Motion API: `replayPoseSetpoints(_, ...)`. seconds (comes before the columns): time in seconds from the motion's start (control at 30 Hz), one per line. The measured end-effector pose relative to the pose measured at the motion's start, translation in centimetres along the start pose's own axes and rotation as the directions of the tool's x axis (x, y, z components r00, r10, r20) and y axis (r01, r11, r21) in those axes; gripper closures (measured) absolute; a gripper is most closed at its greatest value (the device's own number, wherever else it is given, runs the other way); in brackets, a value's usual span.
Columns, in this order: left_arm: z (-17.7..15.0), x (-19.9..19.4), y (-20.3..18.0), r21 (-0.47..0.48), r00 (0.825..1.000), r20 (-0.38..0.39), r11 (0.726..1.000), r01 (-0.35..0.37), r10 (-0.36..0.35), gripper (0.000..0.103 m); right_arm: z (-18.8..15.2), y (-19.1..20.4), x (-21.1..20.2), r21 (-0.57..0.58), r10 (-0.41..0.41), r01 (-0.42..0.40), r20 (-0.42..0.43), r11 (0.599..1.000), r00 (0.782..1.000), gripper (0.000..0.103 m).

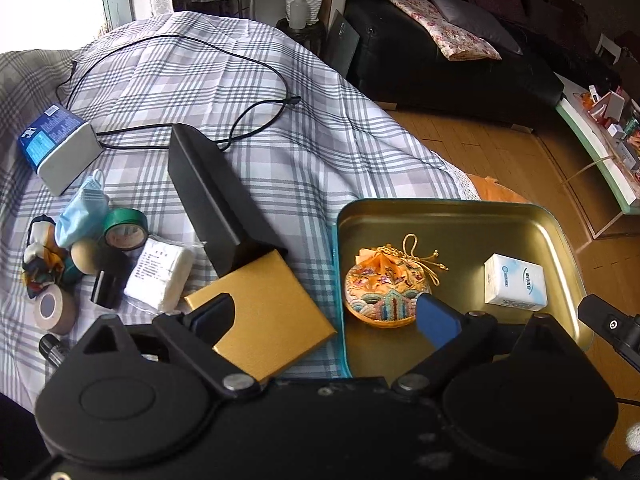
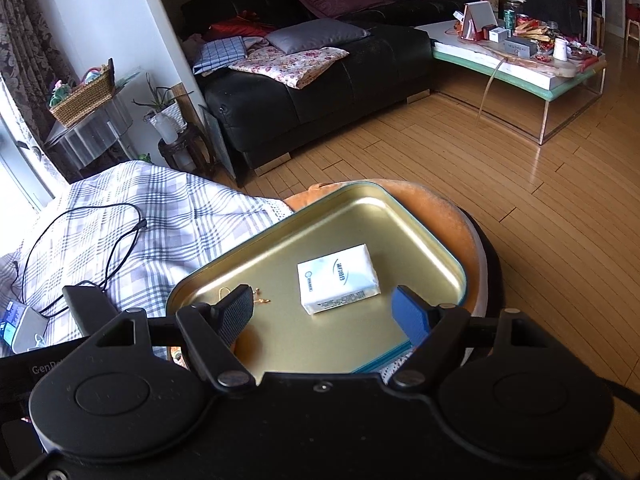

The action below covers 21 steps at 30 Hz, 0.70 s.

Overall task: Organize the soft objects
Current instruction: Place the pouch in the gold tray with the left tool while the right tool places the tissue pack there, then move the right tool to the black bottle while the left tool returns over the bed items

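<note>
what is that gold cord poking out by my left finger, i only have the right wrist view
Observer: It belongs to an embroidered drawstring pouch lying in the tin tray, beside the tissue packet.
Operator: is the left gripper holding anything
Observer: No. The left gripper is open and empty, above the tray's edge and a gold box.
Operator: any soft stuff outside the tray
Observer: Yes. A blue face mask and a wrapped white pack lie on the checked cloth, next to a green tape roll.
</note>
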<state>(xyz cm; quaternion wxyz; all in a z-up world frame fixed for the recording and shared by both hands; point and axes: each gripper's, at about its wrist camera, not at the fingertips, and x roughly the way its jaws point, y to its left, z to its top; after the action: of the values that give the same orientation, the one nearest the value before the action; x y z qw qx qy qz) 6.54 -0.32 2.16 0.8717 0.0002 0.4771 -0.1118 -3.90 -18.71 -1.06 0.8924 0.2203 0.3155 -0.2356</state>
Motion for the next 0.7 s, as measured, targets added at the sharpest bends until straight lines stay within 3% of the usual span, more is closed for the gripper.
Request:
replayPoseSetpoints(0.43, 0.8, -3.2, 12.9, -0.152, 0.984, 0.067, 0.977, -0.151, 0.163, 0.001, -2.0, 8.3, -2.3, -0.180, 0.112, -0.112, -0.013, 0.977, 0.994, 0.029)
replayPoseSetpoints(0.7, 2.3, -4.8, 22.1, -0.260, 0.950, 0.078, 0.926, -0.275, 0.304, 0.001, -4.8, 14.2, -2.5, -0.273, 0.210, -0.229, -0.096, 0.934, 0.973, 0.029)
